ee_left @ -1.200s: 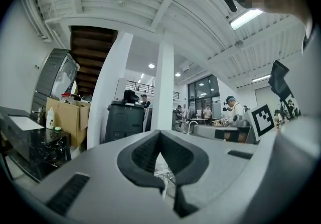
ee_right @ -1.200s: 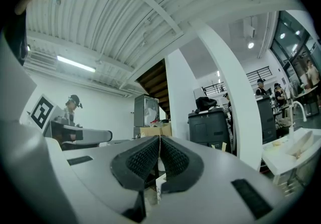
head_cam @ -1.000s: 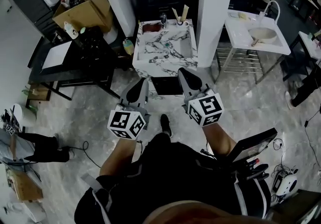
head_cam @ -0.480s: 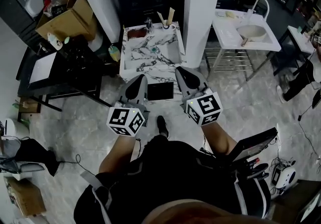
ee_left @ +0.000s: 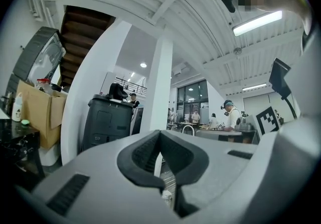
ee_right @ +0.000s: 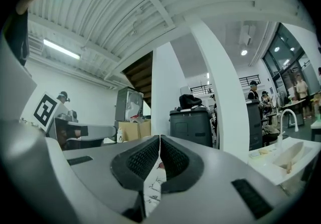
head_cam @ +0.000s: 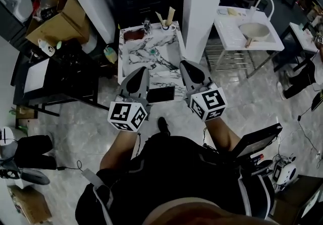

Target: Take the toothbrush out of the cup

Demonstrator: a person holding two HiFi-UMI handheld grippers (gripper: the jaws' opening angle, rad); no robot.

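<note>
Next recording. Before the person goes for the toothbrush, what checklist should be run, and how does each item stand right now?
1. Nothing in the left tongs: ok, jaws together with nothing between them.
2. Nothing in the right tongs: ok, jaws together and empty.
3. The cup is found: ok, upright at the far edge of the marble counter.
4. The toothbrush is in the cup: ok, pale handles stick up from it, too small to tell apart.
5. Tongs at the cup: not ok, both tips are short of it, near the counter's front edge.
6. Jaws open for a grasp: not ok, both shut.
</note>
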